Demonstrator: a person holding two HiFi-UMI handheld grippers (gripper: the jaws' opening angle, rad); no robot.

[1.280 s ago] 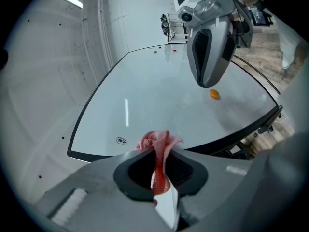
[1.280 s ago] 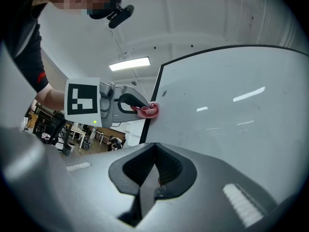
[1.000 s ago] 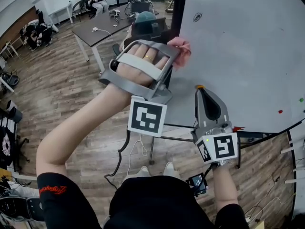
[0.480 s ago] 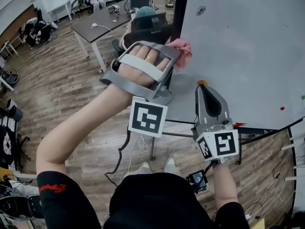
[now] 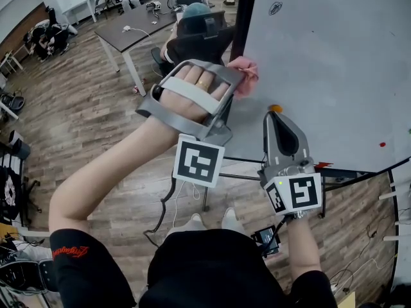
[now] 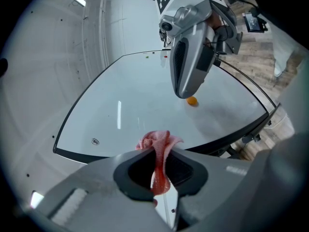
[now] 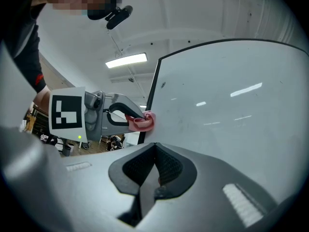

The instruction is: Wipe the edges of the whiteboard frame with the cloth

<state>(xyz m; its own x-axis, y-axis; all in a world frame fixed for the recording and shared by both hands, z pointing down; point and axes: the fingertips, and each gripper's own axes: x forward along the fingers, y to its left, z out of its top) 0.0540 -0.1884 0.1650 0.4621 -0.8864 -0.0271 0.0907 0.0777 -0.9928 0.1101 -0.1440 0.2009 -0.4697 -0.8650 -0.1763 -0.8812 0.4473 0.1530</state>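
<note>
Slid lower along black frame (image 5: 241, 18), left claw (image 6: 161, 151) pinches crumpled pink cloth (image 6: 155, 140); right claw (image 7: 155, 147) clenched, empty.

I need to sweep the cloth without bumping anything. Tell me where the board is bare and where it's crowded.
Bare: the middle of the board, between the logo and the red dot. Crowded: its left side, where the left gripper pinches the cloth by the black frame, with the shut right gripper close by.
</note>
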